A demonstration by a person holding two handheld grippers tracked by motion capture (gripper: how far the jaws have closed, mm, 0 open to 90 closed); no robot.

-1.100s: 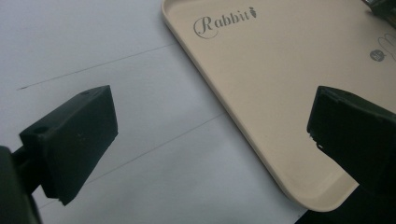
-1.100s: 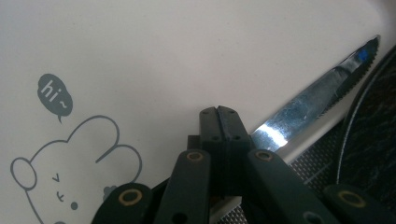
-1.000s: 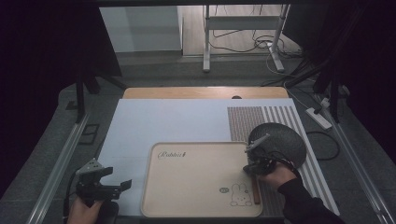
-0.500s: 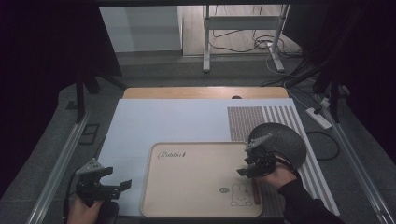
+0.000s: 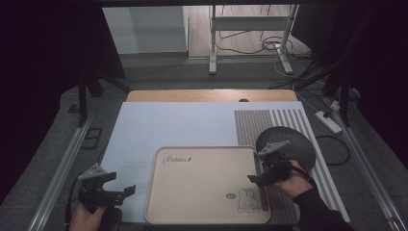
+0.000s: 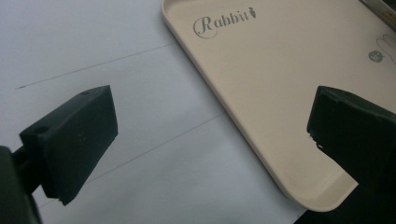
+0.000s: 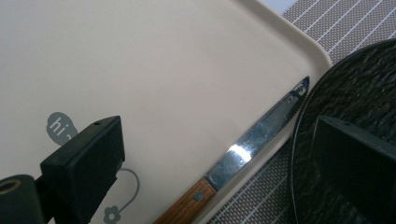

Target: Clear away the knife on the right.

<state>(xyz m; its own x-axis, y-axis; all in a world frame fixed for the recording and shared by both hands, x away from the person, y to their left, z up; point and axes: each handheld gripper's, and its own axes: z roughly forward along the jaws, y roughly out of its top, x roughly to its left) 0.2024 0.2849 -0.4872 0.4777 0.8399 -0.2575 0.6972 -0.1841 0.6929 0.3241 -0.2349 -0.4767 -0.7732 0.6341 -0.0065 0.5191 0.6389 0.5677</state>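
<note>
Knife (image 7: 243,156) lies on tray (image 5: 192,192), right edge, beside black plate (image 5: 293,142). My right gripper (image 5: 263,174) just opened wide above it, holding nothing. My left gripper (image 5: 111,191) wide open, empty. Tray says "Rabbit", "hi".

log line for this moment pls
right gripper: jaws just opened, nothing between | knife: lying in tray by right rim | left gripper: open, idle

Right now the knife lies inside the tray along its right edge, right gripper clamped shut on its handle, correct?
Not quite. The knife does lie inside the tray along its right edge, but the right gripper is open, its jaws having just been opening with nothing pressed between them. The right gripper view shows it.
</note>
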